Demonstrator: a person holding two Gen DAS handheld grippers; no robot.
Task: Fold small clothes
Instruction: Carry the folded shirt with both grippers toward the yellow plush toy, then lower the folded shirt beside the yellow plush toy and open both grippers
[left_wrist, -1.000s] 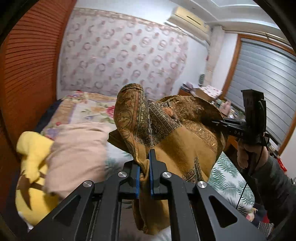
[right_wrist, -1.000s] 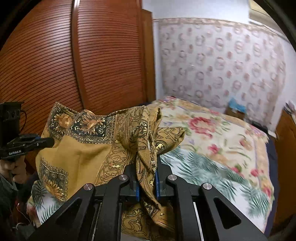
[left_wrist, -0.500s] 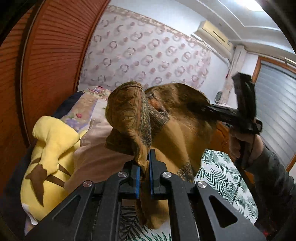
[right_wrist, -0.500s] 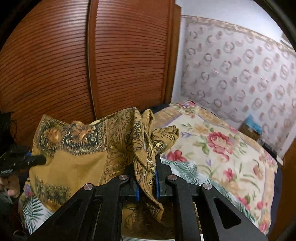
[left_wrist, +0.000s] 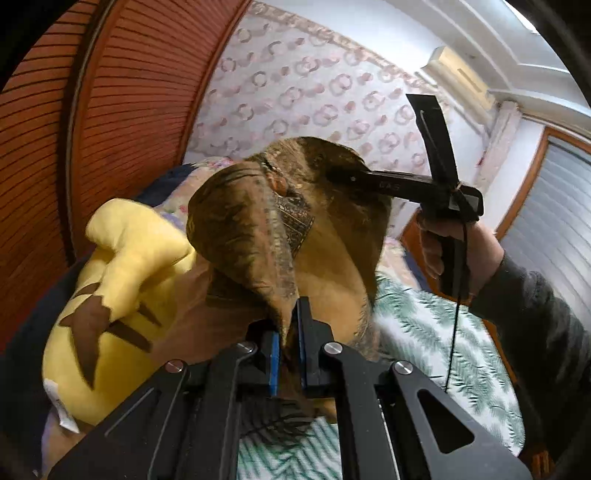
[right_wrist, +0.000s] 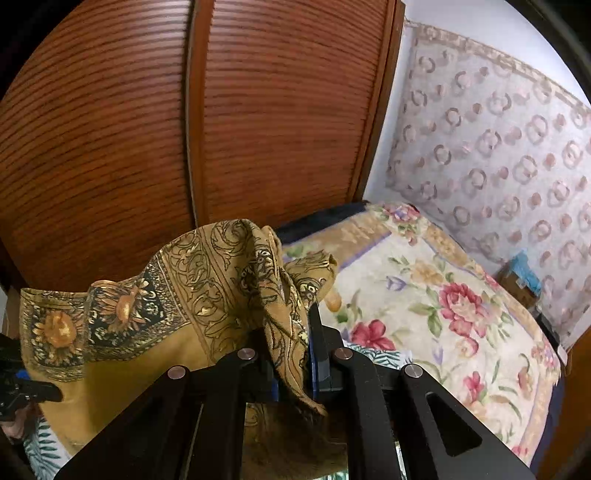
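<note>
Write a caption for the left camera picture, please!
Both grippers, left and right, hold a golden patterned scarf above the bed.

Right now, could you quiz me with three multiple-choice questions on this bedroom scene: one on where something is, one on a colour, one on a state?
1. Where does the yellow plush toy lie, seen from the left wrist?
A. left of the scarf
B. on the wardrobe
C. under the air conditioner

2. What is the main colour of the scarf?
A. blue
B. mustard gold
C. white

3. How is the scarf held?
A. lying flat on the bed
B. pinched by one gripper only
C. pinched by both grippers, lifted above the bed

Answers:
1. A: the toy sits on the bed, left of the raised scarf.
2. B: gold cloth with a dark patterned border.
3. C: the left gripper and the right gripper each clamp a bunch of it, and it hangs between them.
</note>
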